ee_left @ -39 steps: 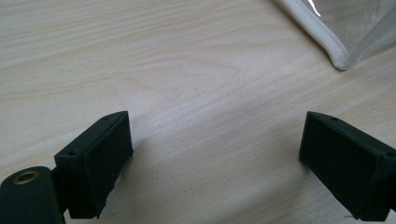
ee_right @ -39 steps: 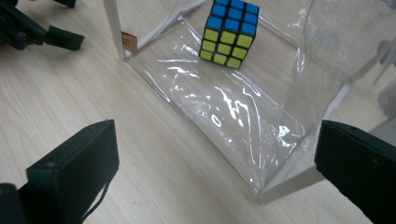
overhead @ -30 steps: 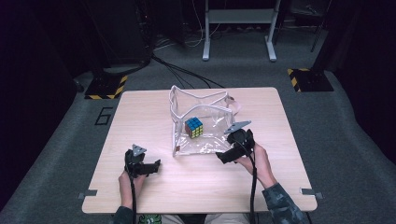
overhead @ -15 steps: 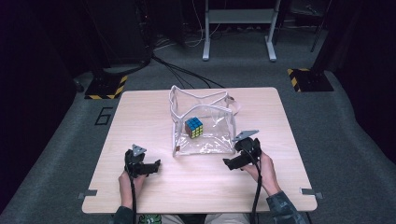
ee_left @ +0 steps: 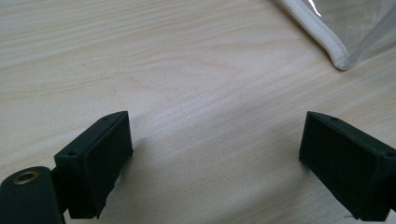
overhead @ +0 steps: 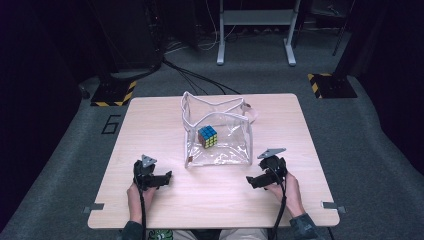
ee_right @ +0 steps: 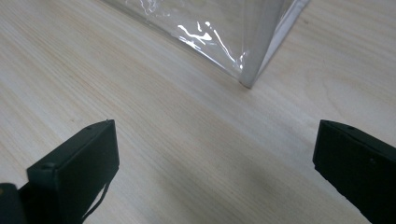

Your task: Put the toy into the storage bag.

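A clear plastic pouch (overhead: 216,131) with white trim stands open-topped in the middle of the wooden table (overhead: 150,125). A multicoloured puzzle cube (overhead: 207,136) sits inside it. My left gripper (overhead: 165,178) rests on the table near the front left, short of the pouch, open with bare wood between its jaws; a white-trimmed corner of the pouch (ee_left: 336,51) lies ahead to the right. My right gripper (overhead: 252,182) sits low at the front right, open and holding nothing, with the pouch's clear corner (ee_right: 247,70) just ahead of it.
The table's front edge (overhead: 210,225) runs close behind both hands. Black cables (overhead: 200,77) and a grey metal stand (overhead: 255,30) are on the dark floor beyond the table. Yellow-black striped feet (overhead: 114,92) flank the far corners.
My right gripper has drawn back from the pouch's right side and come down toward the front right of the table. The left gripper, the pouch and the cube have stayed put.
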